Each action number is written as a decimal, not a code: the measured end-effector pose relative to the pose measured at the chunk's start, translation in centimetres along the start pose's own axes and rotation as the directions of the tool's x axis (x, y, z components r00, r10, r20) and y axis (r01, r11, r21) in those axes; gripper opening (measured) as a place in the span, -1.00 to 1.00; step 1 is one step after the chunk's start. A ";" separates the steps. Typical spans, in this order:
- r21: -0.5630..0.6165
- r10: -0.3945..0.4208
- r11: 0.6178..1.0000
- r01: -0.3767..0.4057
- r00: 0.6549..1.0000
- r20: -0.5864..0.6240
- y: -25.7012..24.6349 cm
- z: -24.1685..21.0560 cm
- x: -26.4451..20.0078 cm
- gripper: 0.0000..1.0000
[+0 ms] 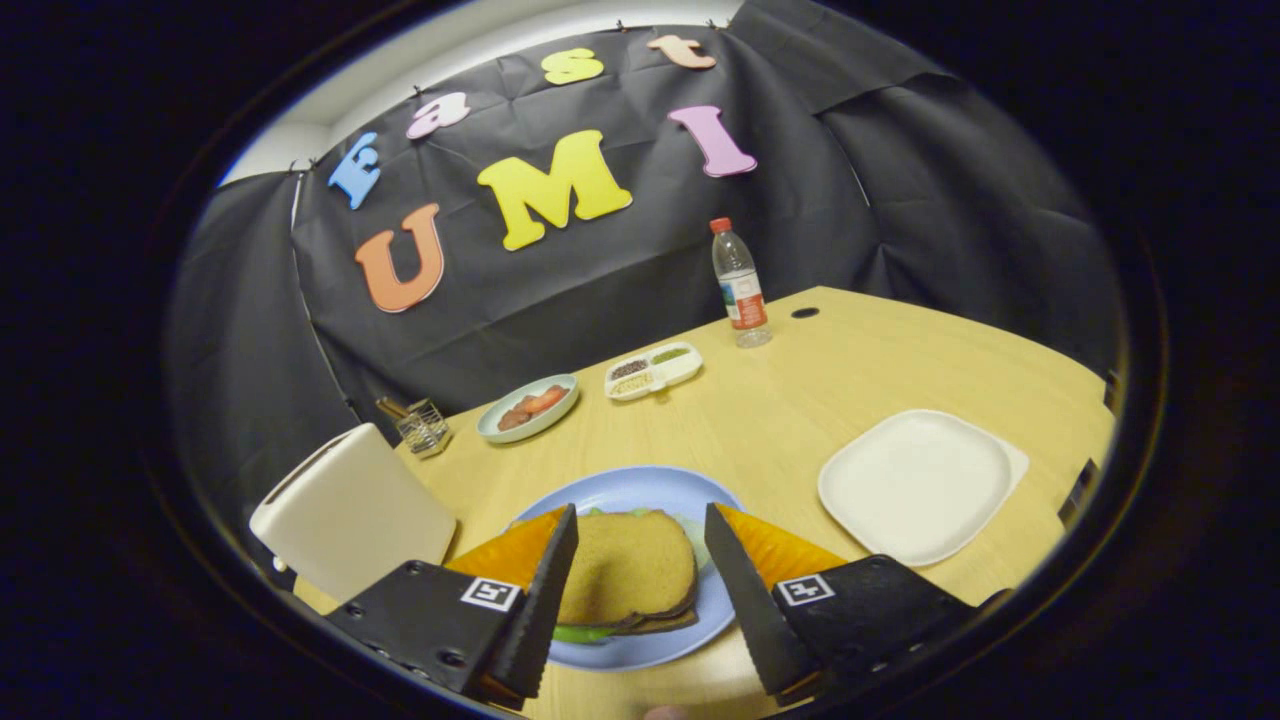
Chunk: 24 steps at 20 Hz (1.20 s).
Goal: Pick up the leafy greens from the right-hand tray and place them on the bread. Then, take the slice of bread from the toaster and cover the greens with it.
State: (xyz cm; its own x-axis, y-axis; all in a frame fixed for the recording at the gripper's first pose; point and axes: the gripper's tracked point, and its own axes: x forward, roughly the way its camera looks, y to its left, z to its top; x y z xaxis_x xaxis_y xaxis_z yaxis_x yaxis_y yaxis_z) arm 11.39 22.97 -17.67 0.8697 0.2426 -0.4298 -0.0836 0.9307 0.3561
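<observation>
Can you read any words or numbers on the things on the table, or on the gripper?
Water bottle label: print there, too small to read.
Square tags on the gripper fingers: black-and-white patterns, too blurred to read.
Toaster, white tray, blue plate: no writing seen.
The fingers are open, either side of the top bread slice, not touching it.
</observation>
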 end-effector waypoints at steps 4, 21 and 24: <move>-0.099 -0.017 0.995 0.030 0.992 0.125 0.0 4.5 -2.2 0.86; -0.325 0.084 0.943 0.066 0.901 0.426 5.2 10.5 -17.9 0.87; -0.352 0.084 0.932 0.084 0.897 0.435 5.0 10.5 -18.4 0.87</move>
State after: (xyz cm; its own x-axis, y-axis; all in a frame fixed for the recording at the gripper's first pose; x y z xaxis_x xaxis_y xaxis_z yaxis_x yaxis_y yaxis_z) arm 0.03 20.24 0.71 0.9843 0.1763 0.0054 -0.1763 0.9843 0.0045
